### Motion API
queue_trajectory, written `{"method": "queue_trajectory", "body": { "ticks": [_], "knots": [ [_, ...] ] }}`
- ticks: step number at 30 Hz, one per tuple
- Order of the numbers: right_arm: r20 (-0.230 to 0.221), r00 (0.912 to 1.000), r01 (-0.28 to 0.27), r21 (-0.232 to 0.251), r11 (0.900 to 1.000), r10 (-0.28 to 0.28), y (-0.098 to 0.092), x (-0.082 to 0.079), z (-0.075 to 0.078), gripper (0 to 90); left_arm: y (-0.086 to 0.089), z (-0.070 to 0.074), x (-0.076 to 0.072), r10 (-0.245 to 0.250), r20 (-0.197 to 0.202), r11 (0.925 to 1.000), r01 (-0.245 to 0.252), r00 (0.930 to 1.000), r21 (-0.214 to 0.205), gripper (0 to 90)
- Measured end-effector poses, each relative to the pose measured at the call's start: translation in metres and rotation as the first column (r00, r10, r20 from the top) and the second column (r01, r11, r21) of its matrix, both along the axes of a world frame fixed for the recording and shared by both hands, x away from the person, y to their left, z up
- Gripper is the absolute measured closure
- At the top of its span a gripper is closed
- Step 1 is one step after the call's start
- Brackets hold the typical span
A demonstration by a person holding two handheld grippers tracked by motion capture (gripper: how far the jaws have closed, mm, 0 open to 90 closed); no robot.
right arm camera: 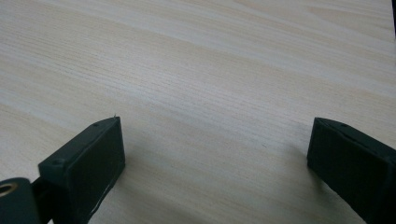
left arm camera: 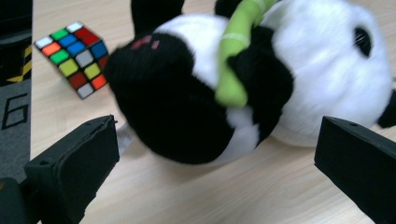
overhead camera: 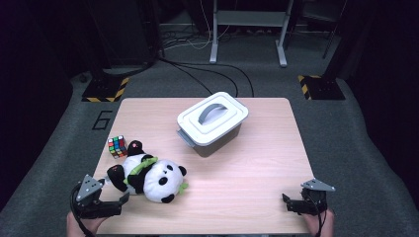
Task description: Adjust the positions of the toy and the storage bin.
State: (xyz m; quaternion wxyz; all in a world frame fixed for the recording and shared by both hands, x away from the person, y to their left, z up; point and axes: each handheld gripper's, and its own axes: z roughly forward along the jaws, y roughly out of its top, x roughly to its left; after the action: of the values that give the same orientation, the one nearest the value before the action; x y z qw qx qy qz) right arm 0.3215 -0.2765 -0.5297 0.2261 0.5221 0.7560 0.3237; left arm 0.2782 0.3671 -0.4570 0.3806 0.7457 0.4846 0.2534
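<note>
Blurred black-and-white panda lies cut off beyond left gripper's released jaws; right gripper gapes too.

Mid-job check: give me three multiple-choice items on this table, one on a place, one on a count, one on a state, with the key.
1. Where is the puzzle cube?
A. on the lidded box
B. beside the plush panda's foot, near the table's left edge
C. between the right tongs

2. How many lidded boxes stand on the table?
A. one
B. two
C. three

3. How do the left tongs stand?
A. clamped on the cube
C. clamped on the panda
B. open, nothing between them

Key: 1 B, the cube lies by the plush panda. 2 A, a single lidded box. 3 B, the pads are wide apart, short of the panda.
</note>
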Motion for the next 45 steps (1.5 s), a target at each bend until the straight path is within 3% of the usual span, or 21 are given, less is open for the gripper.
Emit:
{"method": "queue_trajectory", "body": {
  "ticks": [3, 6, 10, 17, 18, 20, 22, 28, 31, 32, 45],
  "knots": [
    [0.001, 1.0, 0.001, 0.0, 1.0, -0.001, 0.0, 0.0, 0.0, 3.3, 0.005, -0.013, 0.002, 0.019, -0.019, 0.9998, -0.019, 0.9996, 0.008, 0.0],
    [0.001, 1.0, 0.002, 0.0, 1.0, -0.002, 0.0, 0.0, 0.0, 3.3, 0.01, -0.037, 0.008, 0.031, -0.045, 0.9995, -0.031, 0.9985, 0.008, 0.0],
    [0.001, 1.0, 0.001, 0.0, 1.0, -0.001, 0.0, 0.0, 0.0, 3.3, 0.011, -0.059, 0.015, 0.016, -0.078, 0.9993, -0.014, 0.9968, 0.034, 0.0],
    [0.001, 1.0, -0.001, -0.001, 1.0, 0.001, 0.0, 0.0, 0.0, 3.1, 0.013, -0.073, 0.025, 0.013, -0.111, 0.9986, -0.007, 0.9938, 0.053, 0.0],
    [-0.001, 1.0, -0.005, 0.0, 1.0, 0.005, 0.001, 0.0, 0.0, 2.9, 0.013, -0.075, 0.027, 0.012, -0.132, 0.9981, -0.004, 0.9912, 0.062, 0.0],
    [-0.004, 0.9997, -0.023, -0.005, 0.9997, 0.023, 0.001, 0.0, 0.0, 2.1, 0.013, -0.075, 0.03, 0.012, -0.126, 0.9982, -0.005, 0.992, 0.06, 0.0],
    [-0.008, 0.9997, -0.024, -0.003, 0.9997, 0.024, 0.002, 0.0, 0.0, 0.9, 0.014, -0.075, 0.033, -0.011, -0.149, 0.9986, 0.018, 0.9887, 0.049, 0.0],
    [-0.024, 0.9992, -0.032, -0.004, 0.9995, 0.031, 0.003, 0.003, 0.001, 0.0, 0.016, -0.075, 0.033, -0.025, -0.143, 0.9983, 0.033, 0.9894, 0.049, 0.0],
    [-0.043, 0.9977, -0.05, 0.078, 0.9957, 0.053, 0.002, 0.008, 0.004, 0.0, 0.016, -0.076, 0.034, -0.031, -0.134, 0.9981, 0.038, 0.9904, 0.048, 0.0],
    [-0.047, 0.9971, -0.055, 0.083, 0.995, 0.059, 0.003, 0.011, 0.006, 0.0, 0.016, -0.076, 0.034, -0.032, -0.135, 0.998, 0.039, 0.9904, 0.049, 0.0],
    [-0.024, 0.9892, -0.142, 0.082, 0.9865, 0.144, 0.045, 0.059, 0.052, 0.0, 0.016, -0.076, 0.034, -0.029, -0.134, 0.9981, 0.037, 0.9905, 0.051, 0.0]
  ]
}}
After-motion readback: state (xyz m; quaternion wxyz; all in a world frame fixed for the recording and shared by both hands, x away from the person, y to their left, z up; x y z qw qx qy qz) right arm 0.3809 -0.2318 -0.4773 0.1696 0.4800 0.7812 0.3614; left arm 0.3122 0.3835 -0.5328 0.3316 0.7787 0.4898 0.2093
